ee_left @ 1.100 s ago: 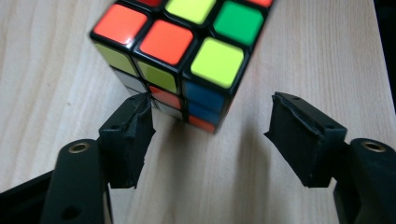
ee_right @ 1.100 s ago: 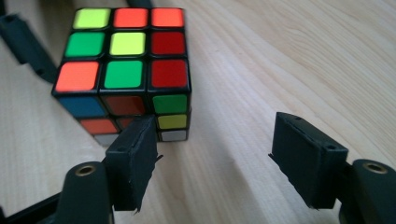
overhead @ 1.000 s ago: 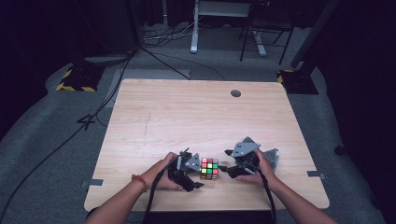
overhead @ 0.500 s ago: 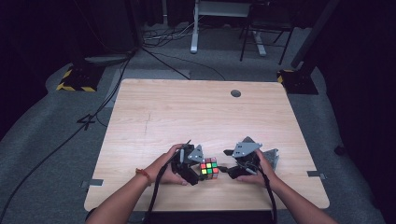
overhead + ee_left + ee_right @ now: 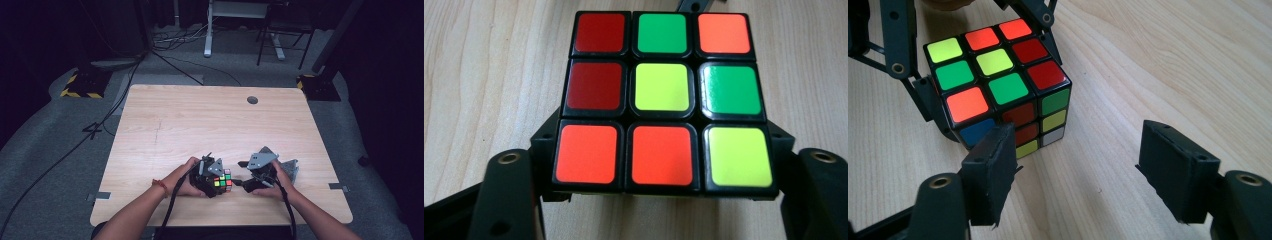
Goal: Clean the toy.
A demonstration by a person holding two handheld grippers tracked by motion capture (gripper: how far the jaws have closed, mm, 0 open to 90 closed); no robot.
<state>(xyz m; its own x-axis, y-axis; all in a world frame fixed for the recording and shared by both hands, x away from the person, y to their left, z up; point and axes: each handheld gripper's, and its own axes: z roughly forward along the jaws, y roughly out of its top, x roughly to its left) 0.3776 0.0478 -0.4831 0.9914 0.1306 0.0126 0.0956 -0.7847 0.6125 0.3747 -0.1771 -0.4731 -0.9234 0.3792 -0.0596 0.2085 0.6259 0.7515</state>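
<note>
A scrambled Rubik's cube (image 5: 223,180) rests on the wooden table (image 5: 200,120) near its front edge. My left gripper (image 5: 218,184) comes in from the left, and its jaws have just been closing on the cube. In the left gripper view the cube (image 5: 663,95) sits between the left gripper (image 5: 663,167), both pads pressing its lowest layer. My right gripper (image 5: 241,183) lies just right of the cube. In the right gripper view its jaws (image 5: 1083,150) stand wide apart with bare table between them, and the cube (image 5: 998,85) lies ahead by the left jaw.
A round cable hole (image 5: 252,100) sits at the table's far edge. Behind the table the floor holds cables, a white desk leg (image 5: 208,30), a chair base (image 5: 280,45) and a yellow-and-black striped base (image 5: 80,86).
The left hand has shifted a little to the right, up against the cube, and its jaws have opened and then closed on the cube. The right gripper has kept still.
</note>
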